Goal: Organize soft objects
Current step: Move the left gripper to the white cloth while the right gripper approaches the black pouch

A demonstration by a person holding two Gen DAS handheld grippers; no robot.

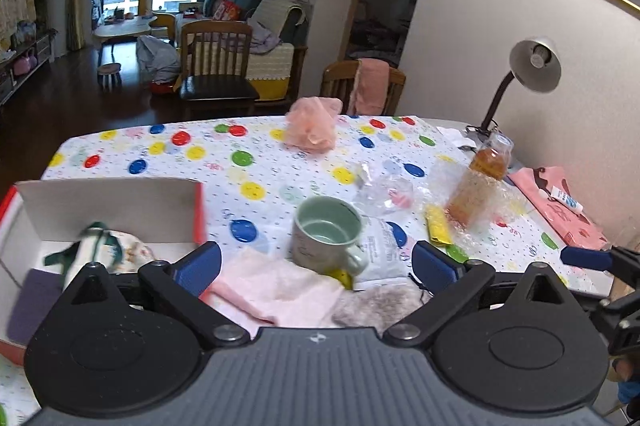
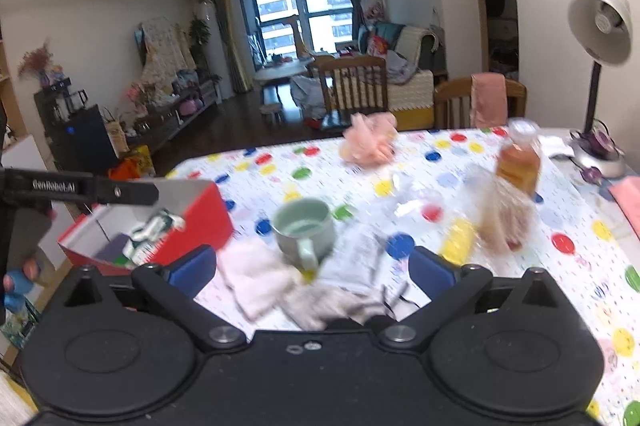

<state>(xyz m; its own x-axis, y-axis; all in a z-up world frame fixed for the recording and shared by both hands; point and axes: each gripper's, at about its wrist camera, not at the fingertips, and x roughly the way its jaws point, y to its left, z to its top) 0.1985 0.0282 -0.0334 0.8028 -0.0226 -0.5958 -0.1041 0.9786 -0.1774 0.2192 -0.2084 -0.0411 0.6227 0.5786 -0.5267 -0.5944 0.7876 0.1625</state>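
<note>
A: What is seen, taken from the left across?

B: At the left a red box [image 1: 198, 209] with a white lining is found, and a rolled green-and-white cloth [image 1: 100, 246] plus a purple piece [image 1: 30, 300] are already lodged in it. Just beside it on the spotted tabletop [image 1: 260, 161] a pink cloth [image 1: 276, 286] is laid, a grey furry piece [image 1: 376, 302] is next to it, and a green mug [image 1: 326, 232] is stood behind them. Further right a crinkled white packet [image 1: 380, 250], a yellow sachet [image 1: 438, 226] and a bottle [image 1: 478, 185] in bubble wrap are seen. A pink mesh puff [image 1: 312, 125] is left far back.

A: And the fingers?

B: The left gripper [image 1: 316, 264] is held spread fully wide, nothing caught in it; the pink cloth lies below the gap. The right gripper [image 2: 312, 268] is likewise spread wide and empty, over the pale cloths.

A: How should the step be done well?

B: The pink cloth should probably be taken first. The fingers should be lowered around a raised fold, kept clear of the mug handle, and closed only once fabric is between them.

A: The count?

B: Two soft things are counted in the box and three loose: pink cloth, grey piece, mesh puff. One mug, one bottle, one box are counted.
</note>
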